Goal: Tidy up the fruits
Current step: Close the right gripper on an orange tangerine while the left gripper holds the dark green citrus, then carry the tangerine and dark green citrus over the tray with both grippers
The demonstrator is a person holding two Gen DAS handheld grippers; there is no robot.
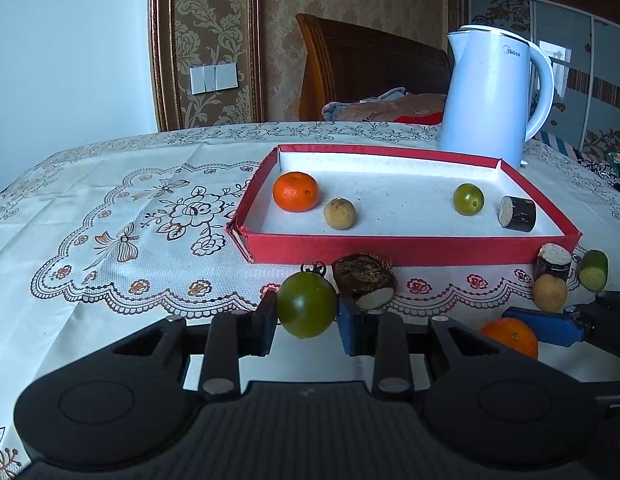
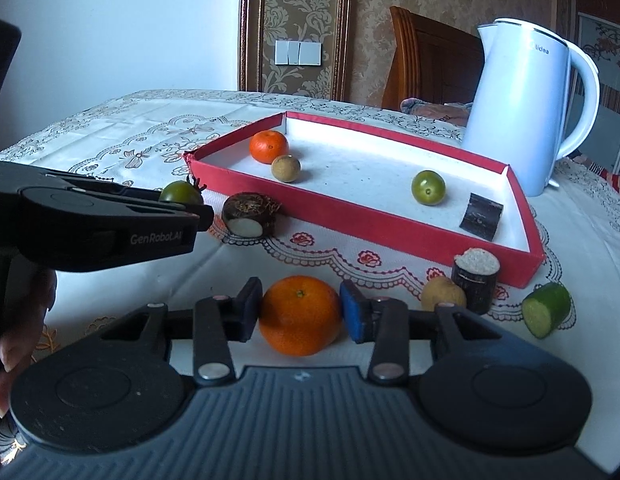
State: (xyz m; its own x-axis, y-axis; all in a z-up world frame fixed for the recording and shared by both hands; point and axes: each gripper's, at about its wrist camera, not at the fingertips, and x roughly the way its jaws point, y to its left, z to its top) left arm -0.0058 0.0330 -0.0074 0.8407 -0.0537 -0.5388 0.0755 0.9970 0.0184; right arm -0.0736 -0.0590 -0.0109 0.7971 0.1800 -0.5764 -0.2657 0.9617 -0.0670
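your left gripper (image 1: 307, 316) is matt black plastic, pinching a glossy, smooth green tomato (image 1: 306, 305). at one o'clock the red tray (image 1: 409, 248) looks like cardboard with a matt white, grainy lining. the tablecloth (image 1: 110, 200) is embossed, faintly shiny.

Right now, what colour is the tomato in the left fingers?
Dark green tomato, with a dried dark calyx on top. Clearest in the left wrist view.
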